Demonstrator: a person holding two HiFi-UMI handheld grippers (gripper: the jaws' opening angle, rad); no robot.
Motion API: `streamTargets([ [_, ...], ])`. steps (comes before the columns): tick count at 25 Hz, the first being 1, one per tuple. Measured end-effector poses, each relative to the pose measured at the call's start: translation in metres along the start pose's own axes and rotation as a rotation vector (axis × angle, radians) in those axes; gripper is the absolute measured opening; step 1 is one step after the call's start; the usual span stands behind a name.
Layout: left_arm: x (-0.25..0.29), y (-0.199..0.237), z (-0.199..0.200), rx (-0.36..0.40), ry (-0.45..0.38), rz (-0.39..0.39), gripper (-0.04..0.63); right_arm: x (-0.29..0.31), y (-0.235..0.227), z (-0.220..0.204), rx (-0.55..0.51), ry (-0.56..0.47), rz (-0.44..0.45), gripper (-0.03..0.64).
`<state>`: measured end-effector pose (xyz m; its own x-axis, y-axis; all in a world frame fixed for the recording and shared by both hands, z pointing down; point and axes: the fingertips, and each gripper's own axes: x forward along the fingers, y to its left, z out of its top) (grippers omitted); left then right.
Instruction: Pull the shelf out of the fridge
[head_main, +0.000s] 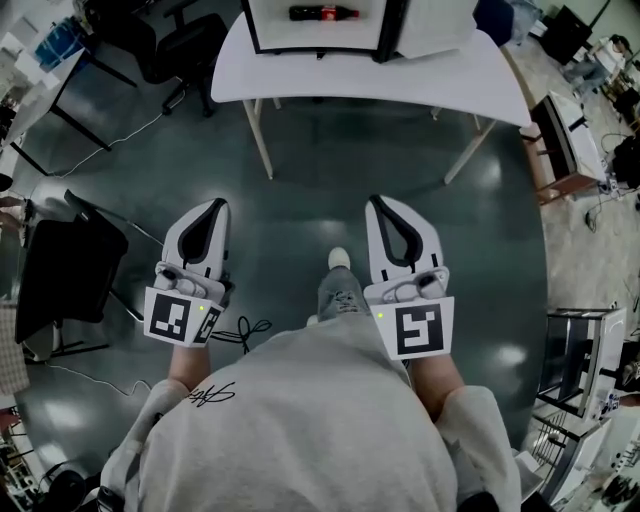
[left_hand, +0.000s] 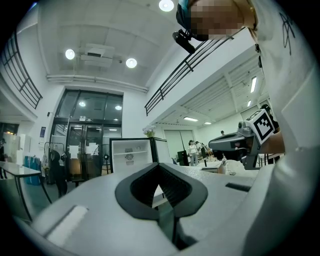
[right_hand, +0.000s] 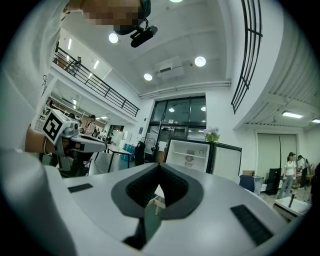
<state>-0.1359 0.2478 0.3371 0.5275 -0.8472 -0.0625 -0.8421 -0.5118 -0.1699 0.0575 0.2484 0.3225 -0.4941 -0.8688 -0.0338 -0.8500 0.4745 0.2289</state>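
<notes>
Head view: the left hand-held gripper (head_main: 213, 204) and right hand-held gripper (head_main: 379, 201) are held level, side by side over bare floor, both pointing at a white surface (head_main: 300, 75) well ahead. Each has its jaws pressed together with nothing between them. The fridge (left_hand: 131, 150) stands on that surface with its door open, well apart from both tools. Its shelf (right_hand: 188, 154) sits in place across the white interior. Step in hand, as I judge it, is the approach, with nothing gripped yet. To do it well, close in squarely and spread the jaws before reaching the shelf's front edge. Pinch that edge one tool to each side, then draw it straight out and level so it does not rack in its runners. A dark bottle (head_main: 322, 13) with a red label lies inside the fridge opening. I cannot tell whether it rests on the shelf; if it does, it may roll. Count: two hand-held grippers, one fridge, one shelf seen, one bottle, one surface.
</notes>
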Motion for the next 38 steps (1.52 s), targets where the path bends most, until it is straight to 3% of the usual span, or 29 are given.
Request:
streamTargets([
  [13,0.076,0.048,-0.004,0.019,0.000,0.024,0.003,0.082,-0.043,-0.002,-0.011,-0.018,0.026,0.012],
  [38,0.214,0.077,-0.006,0.039,0.006,0.047,0.003,0.176,-0.149,-0.025,-0.019,-0.037,0.071,0.012],
])
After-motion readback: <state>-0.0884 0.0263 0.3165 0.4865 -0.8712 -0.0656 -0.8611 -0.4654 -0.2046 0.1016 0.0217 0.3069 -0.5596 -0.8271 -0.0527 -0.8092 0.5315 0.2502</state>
